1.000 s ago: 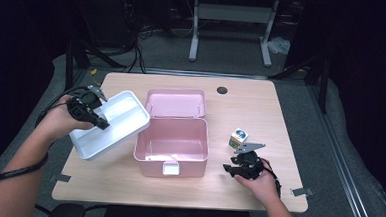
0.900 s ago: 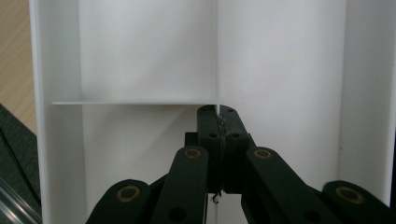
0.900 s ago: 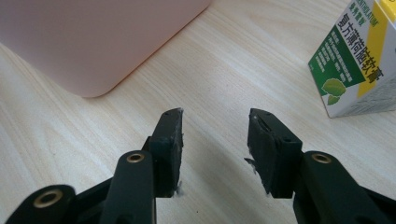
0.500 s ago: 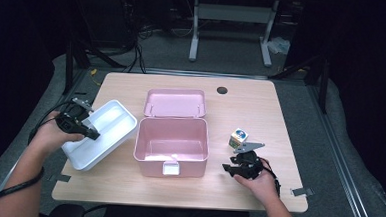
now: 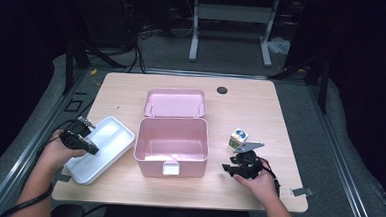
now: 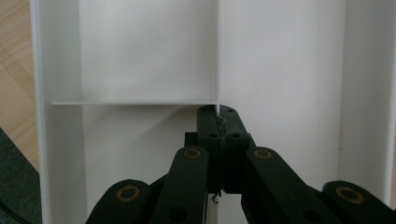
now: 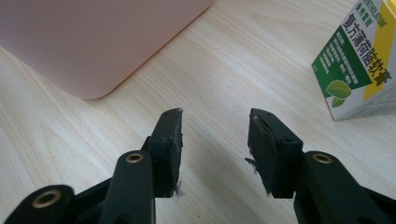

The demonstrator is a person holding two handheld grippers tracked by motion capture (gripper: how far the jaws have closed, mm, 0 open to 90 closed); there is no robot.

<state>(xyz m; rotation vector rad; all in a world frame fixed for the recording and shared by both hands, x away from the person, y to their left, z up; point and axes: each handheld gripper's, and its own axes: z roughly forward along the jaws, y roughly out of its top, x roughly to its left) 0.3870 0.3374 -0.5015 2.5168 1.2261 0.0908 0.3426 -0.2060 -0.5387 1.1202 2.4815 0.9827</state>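
A white divided tray [image 5: 110, 136] lies left of the open pink box [image 5: 170, 162], close to the table's left front corner. My left gripper [image 5: 93, 150] is shut on the tray's thin inner divider; in the left gripper view the pads [image 6: 218, 122] pinch that divider, with the tray [image 6: 280, 70] spread out beyond them. My right gripper [image 5: 229, 169] rests open on the table right of the box, with nothing between its jaws [image 7: 215, 126]. A small green, white and yellow carton [image 5: 238, 138] [image 7: 362, 60] stands just beyond it. The pink box's corner [image 7: 93, 37] is at upper left.
The box's lid [image 5: 175, 103] lies open behind it. A round cable hole [image 5: 222, 90] sits near the table's back edge. Dark padded floor surrounds the table, and a metal stand [image 5: 230, 20] is behind it.
My left hand has carried the white tray down and towards the front left, away from the pink box. The right hand and carton have stayed put.
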